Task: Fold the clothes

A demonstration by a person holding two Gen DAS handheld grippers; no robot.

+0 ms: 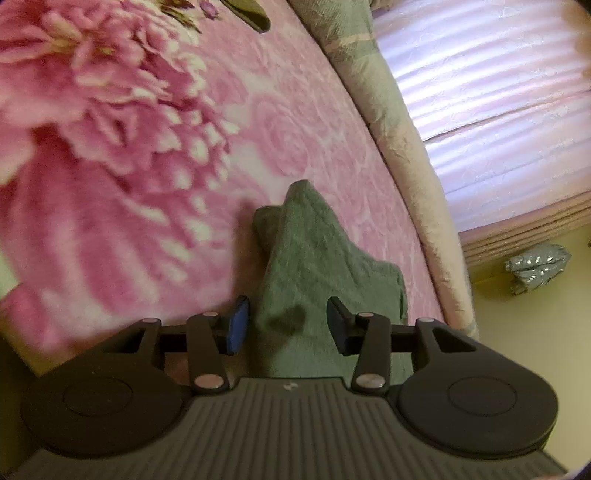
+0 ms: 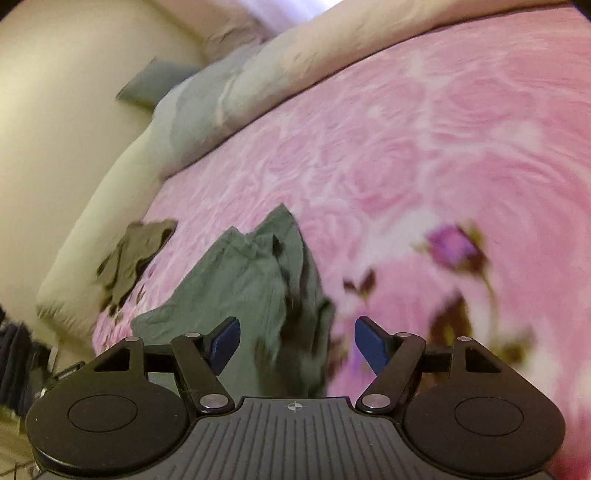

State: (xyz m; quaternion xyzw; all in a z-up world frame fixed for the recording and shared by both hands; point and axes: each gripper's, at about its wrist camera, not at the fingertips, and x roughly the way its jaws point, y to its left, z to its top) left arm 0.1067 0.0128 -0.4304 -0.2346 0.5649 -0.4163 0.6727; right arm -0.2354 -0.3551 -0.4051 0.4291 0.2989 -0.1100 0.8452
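Note:
A grey-green garment (image 1: 314,251) lies bunched on the pink flowered bedspread (image 1: 147,147). In the left wrist view it rises in a ridge that runs forward from between the fingers. My left gripper (image 1: 288,326) stands open over it, and the blue pads do not press the cloth. In the right wrist view the same kind of green garment (image 2: 251,273) lies crumpled and blurred beneath my right gripper (image 2: 297,343), whose jaws are wide apart and hold nothing. Whether the cloth touches either pad is unclear.
A second, darker olive garment (image 2: 133,254) lies near the bed's left edge, also seen as a dark olive garment (image 1: 251,14) at the top. A beige quilted border (image 1: 388,129) rims the bed. Beyond it are a pink striped fabric (image 1: 498,92), a silver bag (image 1: 535,266) on the floor and a grey-blue pillow (image 2: 155,85).

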